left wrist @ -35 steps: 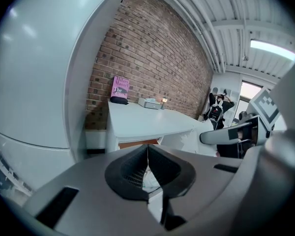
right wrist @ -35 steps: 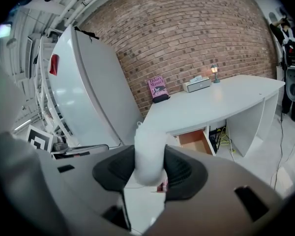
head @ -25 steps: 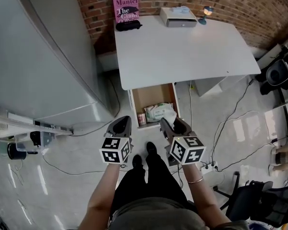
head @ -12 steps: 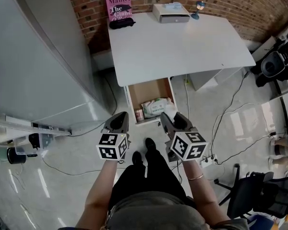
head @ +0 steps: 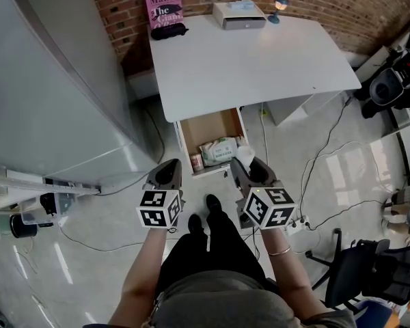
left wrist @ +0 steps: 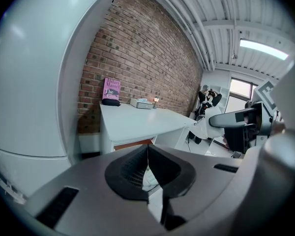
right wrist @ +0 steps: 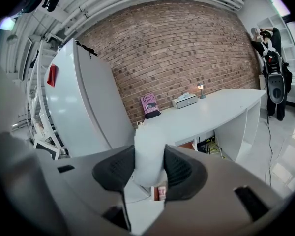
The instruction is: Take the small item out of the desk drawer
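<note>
An open wooden desk drawer point(head: 212, 130) hangs out under the white desk point(head: 253, 60). My right gripper point(head: 244, 168) is shut on a small white item point(head: 244, 156) and holds it over the drawer's front right corner. In the right gripper view, that white item point(right wrist: 150, 151) stands upright, pinched between the two dark pads of the right gripper point(right wrist: 150, 165). My left gripper point(head: 169, 174) hovers left of the drawer front. Its jaws are shut and empty in the left gripper view point(left wrist: 147, 156). The left gripper view also catches the right gripper point(left wrist: 238, 127) with the white item point(left wrist: 202, 130).
Inside the drawer lie a pale wipes packet point(head: 219, 150) and a small red-and-white box point(head: 196, 161). A pink book point(head: 163, 5), a black pouch point(head: 168, 30), a grey box point(head: 238, 16) and a small lamp point(head: 279, 7) sit on the desk. A white cabinet point(head: 48, 80) stands left, cables trail right.
The view has drifted a little towards the desk. The white item now shows plainly at the right gripper's tip above the drawer front. The left gripper has hardly moved.
</note>
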### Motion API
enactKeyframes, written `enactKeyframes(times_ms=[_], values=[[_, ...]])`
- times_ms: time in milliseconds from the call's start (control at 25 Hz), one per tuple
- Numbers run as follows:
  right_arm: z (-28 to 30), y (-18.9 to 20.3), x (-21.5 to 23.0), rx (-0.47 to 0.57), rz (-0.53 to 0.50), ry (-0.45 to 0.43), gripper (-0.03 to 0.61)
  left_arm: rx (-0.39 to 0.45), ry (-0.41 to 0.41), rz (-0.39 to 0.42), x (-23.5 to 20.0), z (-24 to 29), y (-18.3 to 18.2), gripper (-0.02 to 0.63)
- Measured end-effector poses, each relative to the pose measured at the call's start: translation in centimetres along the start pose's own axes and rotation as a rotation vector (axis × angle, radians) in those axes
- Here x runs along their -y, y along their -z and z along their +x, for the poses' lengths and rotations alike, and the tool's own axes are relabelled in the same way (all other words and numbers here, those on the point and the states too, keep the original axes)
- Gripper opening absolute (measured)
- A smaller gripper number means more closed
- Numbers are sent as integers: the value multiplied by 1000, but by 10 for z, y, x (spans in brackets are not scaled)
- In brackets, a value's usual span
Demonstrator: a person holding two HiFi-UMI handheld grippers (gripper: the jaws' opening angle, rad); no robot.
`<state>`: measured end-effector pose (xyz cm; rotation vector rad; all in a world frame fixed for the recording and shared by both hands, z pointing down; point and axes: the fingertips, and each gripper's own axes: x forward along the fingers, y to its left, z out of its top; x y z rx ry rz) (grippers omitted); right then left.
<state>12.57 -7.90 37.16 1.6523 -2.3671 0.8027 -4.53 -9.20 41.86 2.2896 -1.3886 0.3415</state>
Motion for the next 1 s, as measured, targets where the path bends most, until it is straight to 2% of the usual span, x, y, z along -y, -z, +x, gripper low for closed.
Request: enactKeyframes(times_ms=[1000], values=[[-4,8,2,-5,0,28,175,-13,10,5,2,-3,5,23]])
